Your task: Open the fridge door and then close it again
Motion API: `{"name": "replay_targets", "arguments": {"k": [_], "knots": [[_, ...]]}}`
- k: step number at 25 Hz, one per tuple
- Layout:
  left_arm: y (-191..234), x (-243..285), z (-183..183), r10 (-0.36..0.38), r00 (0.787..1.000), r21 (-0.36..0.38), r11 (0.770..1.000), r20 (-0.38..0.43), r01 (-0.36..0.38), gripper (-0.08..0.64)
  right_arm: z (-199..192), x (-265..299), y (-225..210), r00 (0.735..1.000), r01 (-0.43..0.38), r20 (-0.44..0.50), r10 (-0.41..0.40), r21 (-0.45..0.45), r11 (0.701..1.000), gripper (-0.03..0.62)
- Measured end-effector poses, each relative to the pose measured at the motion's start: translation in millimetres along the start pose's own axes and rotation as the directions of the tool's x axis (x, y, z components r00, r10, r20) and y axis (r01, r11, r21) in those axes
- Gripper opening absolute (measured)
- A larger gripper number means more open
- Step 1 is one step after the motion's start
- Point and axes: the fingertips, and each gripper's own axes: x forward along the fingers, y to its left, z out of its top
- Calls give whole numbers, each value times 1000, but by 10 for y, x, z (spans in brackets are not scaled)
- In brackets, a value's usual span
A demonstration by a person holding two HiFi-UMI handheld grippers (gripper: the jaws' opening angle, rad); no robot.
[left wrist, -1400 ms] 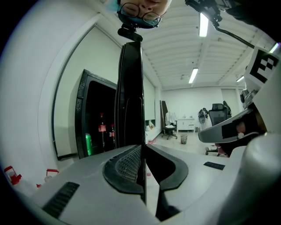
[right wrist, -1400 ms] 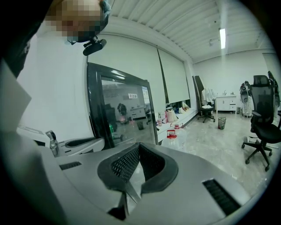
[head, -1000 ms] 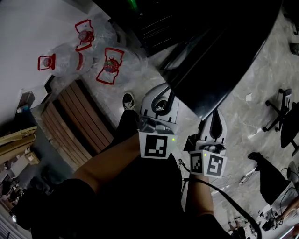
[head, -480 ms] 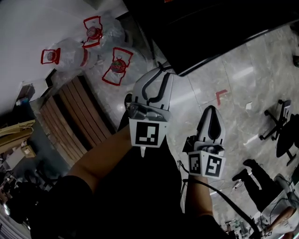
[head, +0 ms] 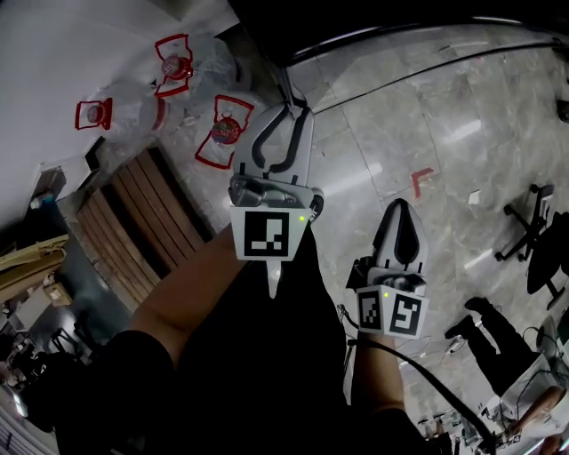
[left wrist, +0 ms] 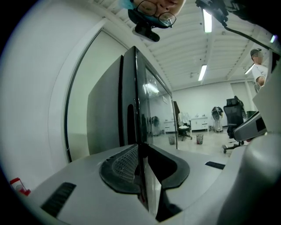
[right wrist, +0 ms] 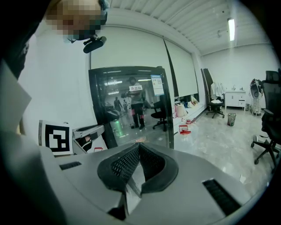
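The black fridge [head: 373, 19] fills the top edge of the head view, and its glass door [right wrist: 131, 105] reflects the room in the right gripper view. My left gripper [head: 289, 108] reaches up to it. Its jaws [left wrist: 139, 148] are shut on the thin edge of the fridge door [left wrist: 137, 101], which runs up between them. My right gripper [head: 402, 207] hangs lower and to the right over the floor, away from the fridge, shut with nothing in it [right wrist: 139, 146].
Three large water bottles with red handles [head: 224, 126] lie on the floor left of the fridge, beside a slatted wooden pallet [head: 147, 222]. A red tape mark [head: 420, 178] is on the tiles. Office chairs [head: 533, 227] stand at the right.
The dark door that covered the upper right has swung back toward the fridge, uncovering floor. My left gripper moved up and forward with it. The right gripper barely moved.
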Motion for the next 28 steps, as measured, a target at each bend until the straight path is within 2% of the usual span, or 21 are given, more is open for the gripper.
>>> {"name": "replay_targets", "arguments": {"k": [5, 9, 12, 15, 16, 19, 20, 24, 28], "knots": [[-19, -34, 6, -15, 1000, 27, 1000, -10, 15, 66, 78, -2, 72, 1000, 1, 13, -1, 7, 1000, 15], [60, -166, 96, 2, 1000, 26, 1000, -30, -1, 55, 274, -39, 328, 999, -40, 32, 40, 0, 999, 15], [72, -306, 271, -21, 999, 23, 999, -24, 22, 28, 544, -54, 511, 995, -70, 70, 71, -20, 997, 15], [64, -478, 576, -67, 998, 21, 998, 19, 66, 9, 821, -117, 710, 988, -105, 107, 109, -41, 994, 15], [72, -552, 685, -81, 996, 0, 997, 30, 81, 8, 915, -155, 786, 985, -120, 120, 124, -46, 992, 15], [161, -784, 1020, -82, 995, -161, 983, 59, 91, 7, 1186, -296, 1025, 972, -176, 147, 181, -47, 983, 15], [192, -855, 1141, -88, 994, -186, 978, 66, 98, 8, 1270, -347, 1109, 967, -197, 153, 203, -56, 979, 15], [245, -1118, 1591, -130, 987, -194, 970, 96, 147, 8, 1569, -572, 1395, 947, -241, 179, 265, -148, 959, 15], [288, -1420, 1940, -160, 981, -188, 966, 112, 178, 6, 1839, -848, 1555, 939, -232, 214, 269, -184, 955, 15]]}}
